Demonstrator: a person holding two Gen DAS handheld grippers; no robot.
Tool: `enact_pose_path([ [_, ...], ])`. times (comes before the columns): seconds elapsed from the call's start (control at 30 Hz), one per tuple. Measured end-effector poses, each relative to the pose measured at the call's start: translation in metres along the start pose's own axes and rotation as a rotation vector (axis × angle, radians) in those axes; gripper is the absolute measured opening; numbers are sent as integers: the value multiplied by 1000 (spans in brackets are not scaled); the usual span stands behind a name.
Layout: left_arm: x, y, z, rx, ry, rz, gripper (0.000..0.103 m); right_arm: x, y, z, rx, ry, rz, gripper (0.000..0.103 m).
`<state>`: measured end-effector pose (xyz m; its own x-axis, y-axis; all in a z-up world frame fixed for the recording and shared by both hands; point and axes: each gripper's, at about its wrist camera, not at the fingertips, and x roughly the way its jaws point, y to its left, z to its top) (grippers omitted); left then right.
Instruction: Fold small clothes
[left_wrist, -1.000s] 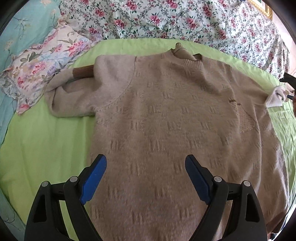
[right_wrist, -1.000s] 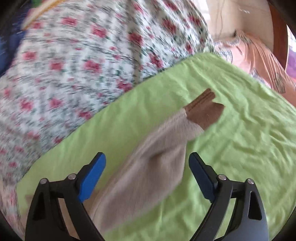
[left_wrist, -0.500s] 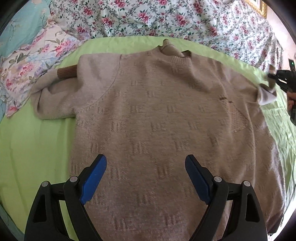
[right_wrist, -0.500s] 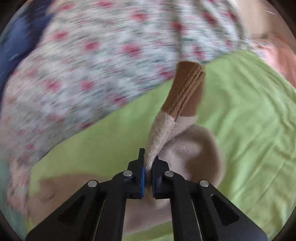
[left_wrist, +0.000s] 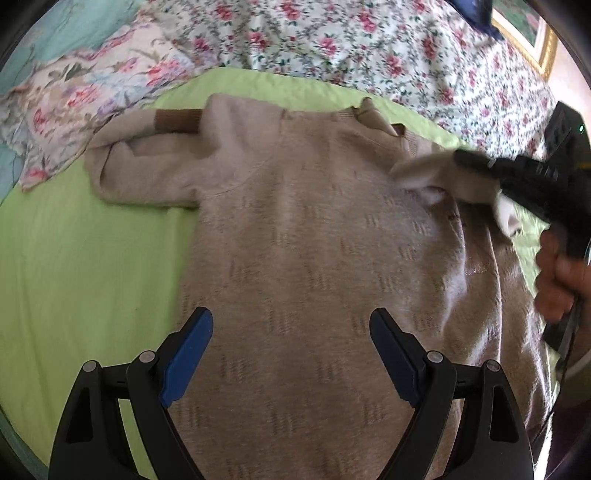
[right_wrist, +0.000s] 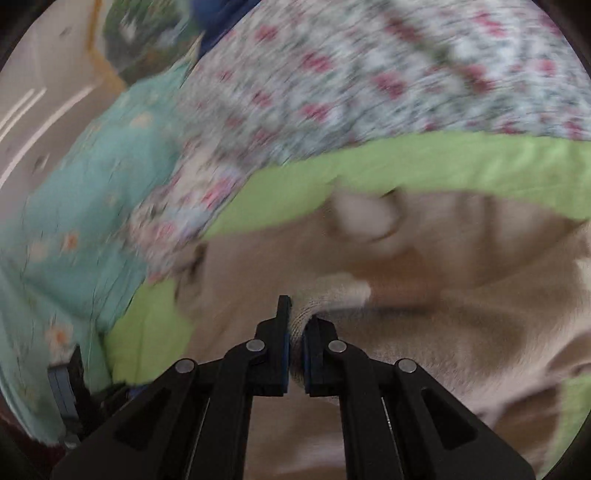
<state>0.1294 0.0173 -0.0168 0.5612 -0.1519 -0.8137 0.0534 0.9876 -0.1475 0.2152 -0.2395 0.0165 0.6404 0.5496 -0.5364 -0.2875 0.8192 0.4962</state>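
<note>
L gripper (left_wrist: 291, 354): jaws wide, holds nothing, above beige knit sweater (left_wrist: 314, 240) | R gripper (right_wrist: 295, 332): clamped on sweater's beige sleeve (right_wrist: 332, 295) | green bedsheet (left_wrist: 74, 258) underneath

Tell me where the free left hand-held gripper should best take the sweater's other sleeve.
Probably at the fold of the left sleeve, coming from the green sheet side. It lies doubled back with its brown cuff against the shoulder, so the outer bend is the loose, reachable edge for the open left hand-held gripper.
</note>
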Motion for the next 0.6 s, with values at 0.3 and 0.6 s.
enact_pose_path([
  [0.3,24,-2,26,-45,41,-116,87,42,-5,-52,77,230,1,67],
  [0.6,76,-128,67,155,50,-179,90,-62,-61,-72,254,-7,-61,67],
])
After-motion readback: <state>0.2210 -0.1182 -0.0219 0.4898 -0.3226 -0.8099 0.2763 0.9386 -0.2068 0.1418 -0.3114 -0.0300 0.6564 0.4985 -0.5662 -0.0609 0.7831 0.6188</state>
